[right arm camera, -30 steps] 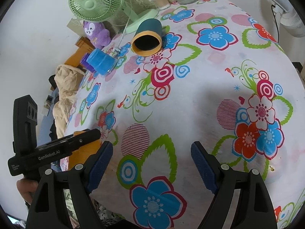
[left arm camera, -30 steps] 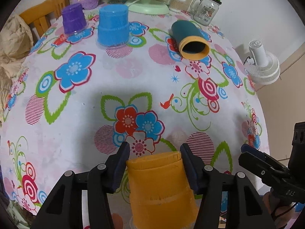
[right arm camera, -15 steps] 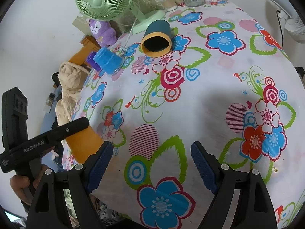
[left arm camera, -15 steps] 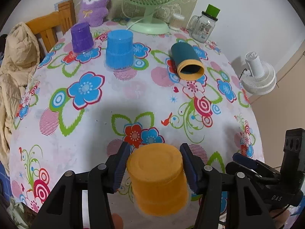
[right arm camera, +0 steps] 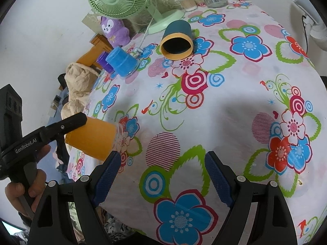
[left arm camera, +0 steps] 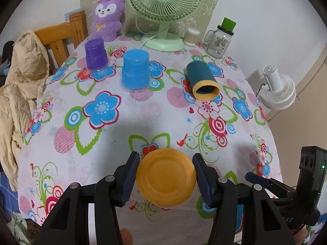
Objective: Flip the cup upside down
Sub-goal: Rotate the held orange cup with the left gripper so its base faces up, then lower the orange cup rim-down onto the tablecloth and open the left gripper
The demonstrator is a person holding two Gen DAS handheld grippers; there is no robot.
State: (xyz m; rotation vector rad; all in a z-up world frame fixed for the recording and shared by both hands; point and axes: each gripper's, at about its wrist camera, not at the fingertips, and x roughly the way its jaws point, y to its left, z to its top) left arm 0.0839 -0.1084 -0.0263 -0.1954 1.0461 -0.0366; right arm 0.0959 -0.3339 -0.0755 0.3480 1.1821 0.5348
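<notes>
My left gripper point(left arm camera: 166, 175) is shut on an orange cup point(left arm camera: 166, 178), whose flat base faces the camera. In the right wrist view the orange cup point(right arm camera: 92, 140) lies tilted on its side in the left gripper's fingers point(right arm camera: 67, 123), above the table's near left edge. My right gripper point(right arm camera: 161, 175) is open and empty over the flowered tablecloth point(right arm camera: 224, 94). A teal cup with an orange rim point(left arm camera: 202, 80) lies on its side farther back. A blue cup point(left arm camera: 135, 71) and a purple cup point(left arm camera: 96, 54) stand upside down.
A green desk fan point(left arm camera: 163, 10), a purple plush toy point(left arm camera: 107, 16), a glass jar mug point(left arm camera: 219, 38) and a cotton swab pot point(left arm camera: 191, 36) stand at the table's back. A wooden chair with a beige jacket point(left arm camera: 22, 77) is at the left. A white fan point(left arm camera: 278, 89) stands right.
My left gripper has lifted and tipped the orange cup, so its base now faces the camera instead of its side wall. The right gripper has stayed open and nearly still.
</notes>
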